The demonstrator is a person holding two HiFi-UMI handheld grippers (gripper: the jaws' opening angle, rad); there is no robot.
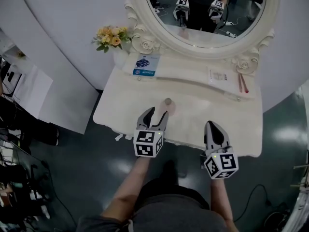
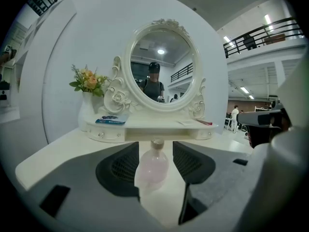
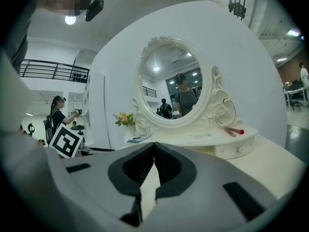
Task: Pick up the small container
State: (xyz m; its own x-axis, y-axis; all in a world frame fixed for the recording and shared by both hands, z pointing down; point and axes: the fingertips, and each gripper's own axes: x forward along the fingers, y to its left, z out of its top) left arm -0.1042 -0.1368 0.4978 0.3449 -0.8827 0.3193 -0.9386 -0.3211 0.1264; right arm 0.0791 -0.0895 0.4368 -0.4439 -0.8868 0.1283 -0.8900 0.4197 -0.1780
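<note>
One small container (image 2: 152,164), upright, neck up, seemingly between parted left claw (image 1: 158,113), right claw (image 3: 154,146) closed.

Bare white tabletop (image 1: 123,105) lay open either side of the small pale-pink translucent bottle (image 1: 168,105) at the mouth of the left gripper's (image 1: 159,111) parted jaws. Behind it, a raised white shelf (image 1: 186,74) and ornate oval mirror (image 1: 193,41) blocked passage.

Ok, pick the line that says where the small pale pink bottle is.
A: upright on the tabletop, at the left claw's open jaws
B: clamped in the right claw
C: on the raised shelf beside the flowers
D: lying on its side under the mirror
A: the small pale pink bottle stands upright on the white tabletop, framed by the spread jaws of the left claw, while the right claw is shut on nothing.
</note>
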